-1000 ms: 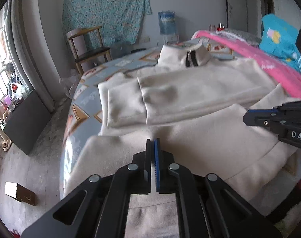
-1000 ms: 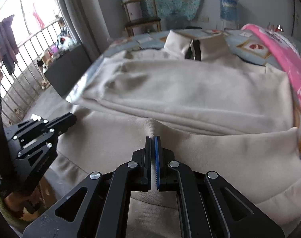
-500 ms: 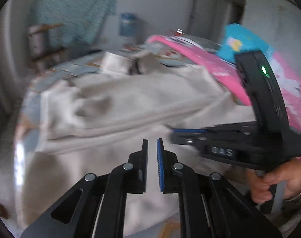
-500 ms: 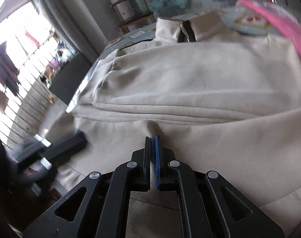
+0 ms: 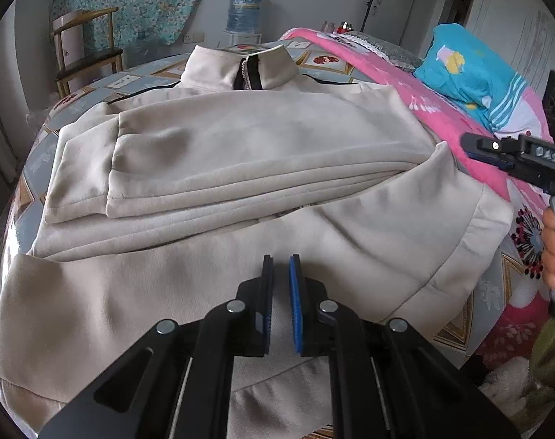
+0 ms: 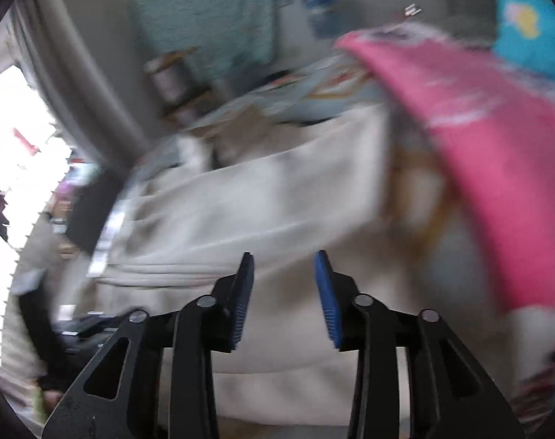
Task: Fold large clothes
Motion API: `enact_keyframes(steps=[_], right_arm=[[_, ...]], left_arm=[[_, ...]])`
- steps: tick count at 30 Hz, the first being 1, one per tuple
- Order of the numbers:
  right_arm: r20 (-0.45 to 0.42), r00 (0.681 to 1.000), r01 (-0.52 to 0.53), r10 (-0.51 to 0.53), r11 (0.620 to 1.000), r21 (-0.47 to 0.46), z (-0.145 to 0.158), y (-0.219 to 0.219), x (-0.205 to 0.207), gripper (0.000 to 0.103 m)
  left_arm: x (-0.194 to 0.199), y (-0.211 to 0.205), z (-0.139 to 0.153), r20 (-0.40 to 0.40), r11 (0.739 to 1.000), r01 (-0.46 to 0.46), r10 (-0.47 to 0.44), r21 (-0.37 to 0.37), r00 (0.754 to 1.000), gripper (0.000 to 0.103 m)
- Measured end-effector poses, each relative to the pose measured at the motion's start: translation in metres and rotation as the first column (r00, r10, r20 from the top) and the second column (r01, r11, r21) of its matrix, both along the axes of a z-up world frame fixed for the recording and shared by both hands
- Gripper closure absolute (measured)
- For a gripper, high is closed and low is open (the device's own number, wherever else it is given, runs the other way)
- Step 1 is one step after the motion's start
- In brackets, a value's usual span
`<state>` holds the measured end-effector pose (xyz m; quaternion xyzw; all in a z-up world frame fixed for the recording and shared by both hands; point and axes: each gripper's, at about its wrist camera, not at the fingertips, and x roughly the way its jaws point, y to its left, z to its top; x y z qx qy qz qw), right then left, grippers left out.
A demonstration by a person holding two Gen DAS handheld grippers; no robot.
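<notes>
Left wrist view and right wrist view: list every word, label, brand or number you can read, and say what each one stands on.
"DAS" or "0AS", first character unclear: white letters on the black body of the right tool, at the right edge of the left wrist view.
Pink blanket: white marks, too blurred to read.
Water jug: label too small to read.
Right wrist view: motion-blurred, nothing readable.

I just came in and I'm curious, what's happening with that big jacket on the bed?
A person is folding the cream jacket on the bed with two hand-held grippers. Its sleeves are already folded across the body. Neither gripper holds cloth now: the left gripper hovers over the hem with a narrow gap, and the right gripper has just been opening, with nothing between its jaws.
</notes>
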<state>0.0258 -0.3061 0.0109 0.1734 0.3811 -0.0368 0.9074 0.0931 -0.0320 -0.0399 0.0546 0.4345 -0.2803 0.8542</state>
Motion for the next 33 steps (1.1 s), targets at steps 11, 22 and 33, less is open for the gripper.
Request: enact_keyframes(steps=[11,22,33], right_arm=[[-0.036,0.998,-0.064,0.059,0.986,-0.154,-0.016,-0.011,0.004,0.095],[-0.059,0.997,0.036,-0.050,0.974,-0.223,-0.044,-0.018,0.007,0.092],[0.079,0.996,0.060,-0.043,0.972,-0.226,0.026,0.002,-0.033,0.065]], left_arm=[[-0.002,-0.005,0.001,0.022,0.999,-0.021,0.020,0.032,1.000,0.095],[-0.001,-0.009,0.001,0.037,0.998,-0.013,0.011,0.057,0.999,0.095],[-0.001,-0.005,0.000,0.032,0.999,-0.015,0.014,0.032,0.999,0.095]])
